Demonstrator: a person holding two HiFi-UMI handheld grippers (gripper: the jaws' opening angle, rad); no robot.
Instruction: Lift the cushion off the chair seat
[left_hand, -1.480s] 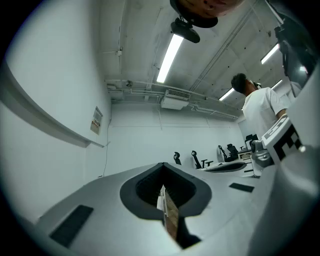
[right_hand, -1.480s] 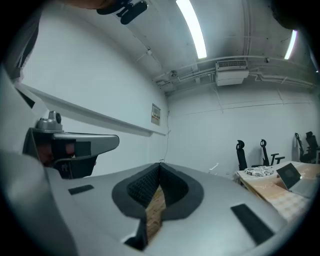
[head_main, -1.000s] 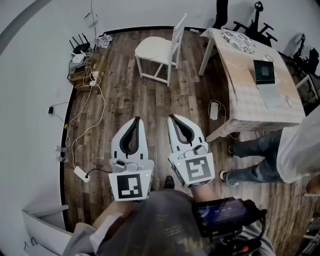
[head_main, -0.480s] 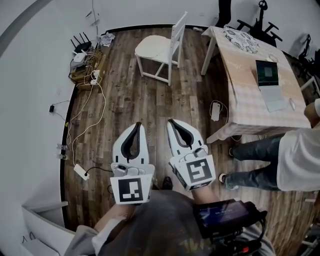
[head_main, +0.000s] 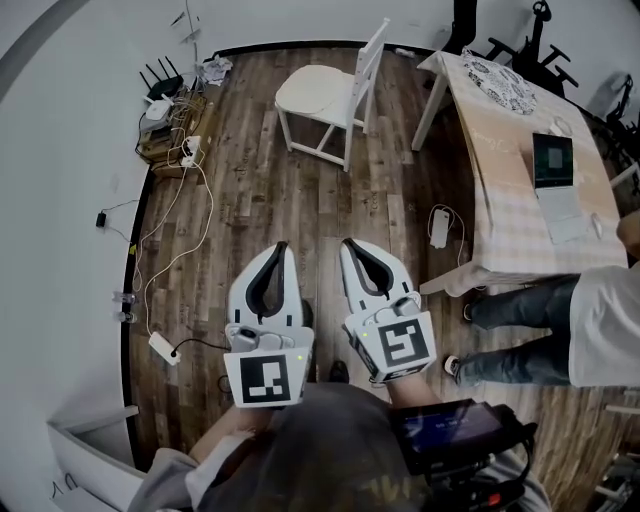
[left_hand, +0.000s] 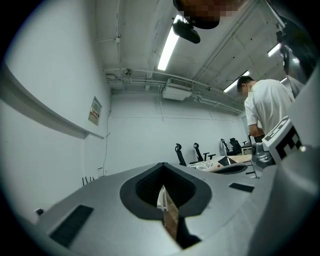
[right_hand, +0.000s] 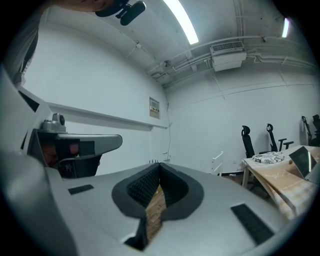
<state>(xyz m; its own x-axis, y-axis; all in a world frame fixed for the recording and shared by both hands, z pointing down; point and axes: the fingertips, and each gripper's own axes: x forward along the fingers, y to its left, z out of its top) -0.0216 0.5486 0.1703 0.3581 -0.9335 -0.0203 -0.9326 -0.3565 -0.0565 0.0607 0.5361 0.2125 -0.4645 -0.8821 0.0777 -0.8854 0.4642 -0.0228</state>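
Note:
A cream cushion (head_main: 308, 90) lies on the seat of a white wooden chair (head_main: 368, 62) at the far end of the wood floor. My left gripper (head_main: 278, 247) and right gripper (head_main: 349, 243) are held side by side, well short of the chair, and both point towards it. Each is shut with nothing between its fingers. In the left gripper view the left gripper (left_hand: 163, 166) shows only a thin slit of floor between its closed jaws. The right gripper (right_hand: 159, 166) looks the same in its own view, with the chair (right_hand: 218, 161) small in the distance.
A long table (head_main: 505, 190) with a laptop (head_main: 555, 165) and a patterned plate (head_main: 500, 85) stands at the right. A person (head_main: 590, 320) stands beside it. Routers and cables (head_main: 165, 110) lie along the left wall. A power adapter (head_main: 440, 225) lies on the floor.
Both grippers have shifted a little lower in the head view, still shut and side by side. The chair and table sit slightly further right in the frame.

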